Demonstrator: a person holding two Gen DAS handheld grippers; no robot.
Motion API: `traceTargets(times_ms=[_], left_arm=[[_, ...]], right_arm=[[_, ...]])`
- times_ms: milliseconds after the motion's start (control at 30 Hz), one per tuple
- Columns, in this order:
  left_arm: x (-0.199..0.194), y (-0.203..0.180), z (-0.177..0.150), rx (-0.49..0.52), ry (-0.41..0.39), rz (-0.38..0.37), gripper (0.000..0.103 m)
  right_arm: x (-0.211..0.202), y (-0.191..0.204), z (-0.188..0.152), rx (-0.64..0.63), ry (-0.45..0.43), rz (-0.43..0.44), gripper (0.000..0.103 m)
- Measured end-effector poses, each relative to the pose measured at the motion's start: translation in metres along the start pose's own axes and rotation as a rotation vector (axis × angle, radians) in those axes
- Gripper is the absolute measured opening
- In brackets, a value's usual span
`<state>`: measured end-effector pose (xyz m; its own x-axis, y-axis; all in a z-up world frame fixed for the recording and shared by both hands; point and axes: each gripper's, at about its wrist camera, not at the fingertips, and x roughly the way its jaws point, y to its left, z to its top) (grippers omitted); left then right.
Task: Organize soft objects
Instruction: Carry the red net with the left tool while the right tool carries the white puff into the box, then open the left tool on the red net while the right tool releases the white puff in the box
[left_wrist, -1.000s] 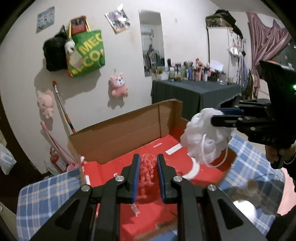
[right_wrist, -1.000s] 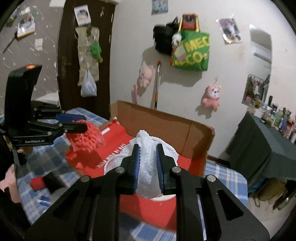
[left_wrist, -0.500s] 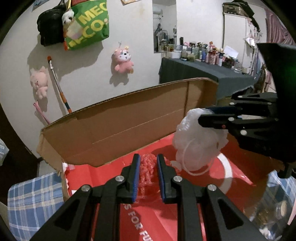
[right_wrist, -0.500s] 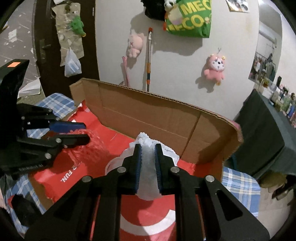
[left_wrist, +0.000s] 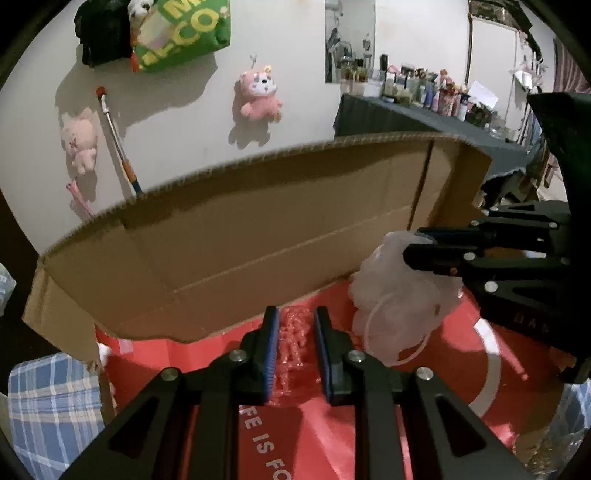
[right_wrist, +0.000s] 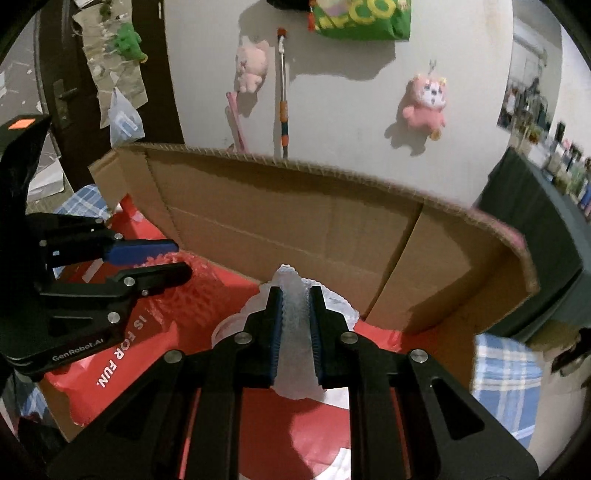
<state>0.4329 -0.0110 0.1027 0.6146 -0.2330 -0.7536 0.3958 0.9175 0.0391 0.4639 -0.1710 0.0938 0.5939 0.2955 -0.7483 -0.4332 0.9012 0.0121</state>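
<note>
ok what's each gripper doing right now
left gripper: shut on the red mesh puff.
right gripper: shut on the white mesh puff.

both sponges (left_wrist: 400, 306) (left_wrist: 291, 339) over box (left_wrist: 258, 236), side by side

Both wrist cameras look down along their own fingers, close over the cardboard box (left_wrist: 258, 229) (each catches the other gripper sideways), sharing its far flap and the wall (right_wrist: 351, 110).
</note>
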Motion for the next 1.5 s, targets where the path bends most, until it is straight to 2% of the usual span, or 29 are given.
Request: traceTargets(times_ms=[100,200,400,567,600,633,700,967,1033,1133,1367,1433,1500], left_arm=[[0.004,0.001,-0.001,0.012,0.009,-0.010,0.023],[0.004,0.006,-0.001,-0.008,0.016,-0.009,0.026],[-0.003,0.011,-0.004,-0.011,-0.012,0.010,0.032],[0.000,0.014,-0.009,-0.018,-0.006,0.016,0.036],[0.000,0.013,-0.009,-0.016,-0.007,0.017,0.038],[0.000,0.013,-0.009,-0.015,-0.004,0.014,0.041],[0.001,0.013,-0.008,-0.016,0.001,0.015,0.049],[0.006,0.008,-0.009,-0.001,0.009,0.023,0.065],[0.003,0.007,-0.009,0.001,0.002,0.028,0.071],[-0.003,0.006,-0.008,-0.008,-0.015,0.031,0.076],[-0.032,0.004,-0.007,-0.039,-0.079,0.055,0.087],[-0.044,0.004,-0.007,-0.050,-0.099,0.062,0.093],[-0.058,0.003,-0.008,-0.061,-0.126,0.073,0.093]], right_arm=[[0.003,-0.002,0.001,-0.018,-0.001,-0.002,0.014],[0.004,-0.012,0.001,0.040,0.012,0.028,0.016],[0.002,-0.003,0.002,0.024,0.021,-0.010,0.017],[0.006,0.002,0.002,0.025,0.038,-0.026,0.027],[0.007,0.002,0.002,0.021,0.045,-0.034,0.033],[0.008,0.002,0.002,0.018,0.052,-0.037,0.049],[0.008,0.003,0.001,0.015,0.050,-0.040,0.063],[0.011,0.002,-0.005,0.018,0.062,-0.049,0.063],[0.008,0.000,-0.005,0.027,0.057,-0.046,0.063],[0.003,-0.006,-0.004,0.055,0.048,-0.045,0.071],[-0.021,-0.011,-0.004,0.076,0.011,-0.047,0.071],[-0.032,-0.009,-0.004,0.075,-0.004,-0.054,0.074],[-0.047,-0.005,-0.004,0.071,-0.027,-0.062,0.077]])
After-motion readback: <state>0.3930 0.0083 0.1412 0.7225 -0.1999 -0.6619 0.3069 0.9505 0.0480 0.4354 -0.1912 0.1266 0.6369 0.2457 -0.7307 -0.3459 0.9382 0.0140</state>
